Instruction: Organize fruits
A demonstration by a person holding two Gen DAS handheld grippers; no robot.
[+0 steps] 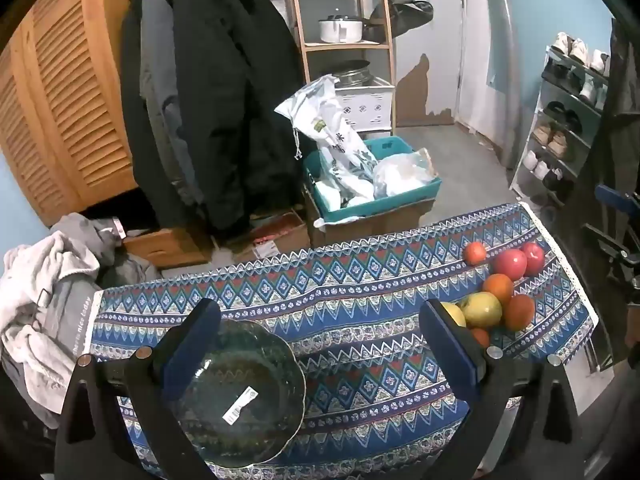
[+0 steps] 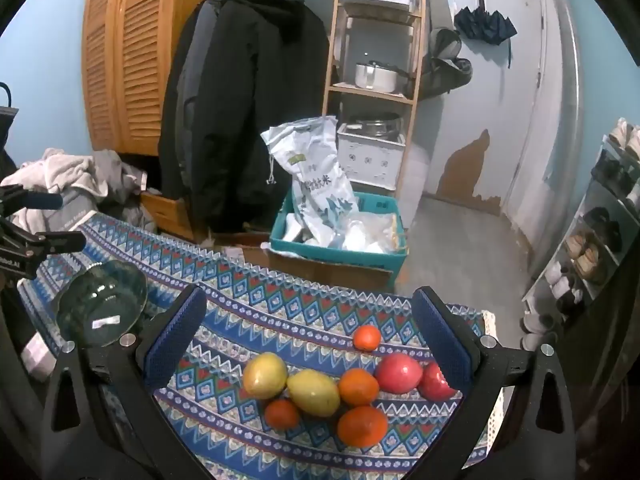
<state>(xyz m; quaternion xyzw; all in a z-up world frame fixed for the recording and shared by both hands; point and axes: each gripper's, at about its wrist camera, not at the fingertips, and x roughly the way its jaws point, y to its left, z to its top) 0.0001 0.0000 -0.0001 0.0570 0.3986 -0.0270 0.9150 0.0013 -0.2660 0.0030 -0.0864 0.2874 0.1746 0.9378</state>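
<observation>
The left gripper's right finger [image 1: 448, 344] hides most of one yellow fruit [image 1: 454, 314]. The glass bowl [image 1: 240, 396] is partly covered by the left finger [image 1: 188, 344].

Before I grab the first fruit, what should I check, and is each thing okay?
1. Right tool open wide enough for a fruit: ok, its fingers stand far apart with nothing between them.
2. Left tool free: ok, open and holding nothing.
3. Glass bowl ready for fruit: ok, upright on the tablecloth, with only a sticker inside.
4. Fruit in front of the right tool: ok, the yellow fruit lies between its fingers' line of sight.
5. Fruit packed close: not ok, the orange touches its neighbours, so one may roll.
6. Red apples near the table's right edge: cannot tell how much room is left.
</observation>
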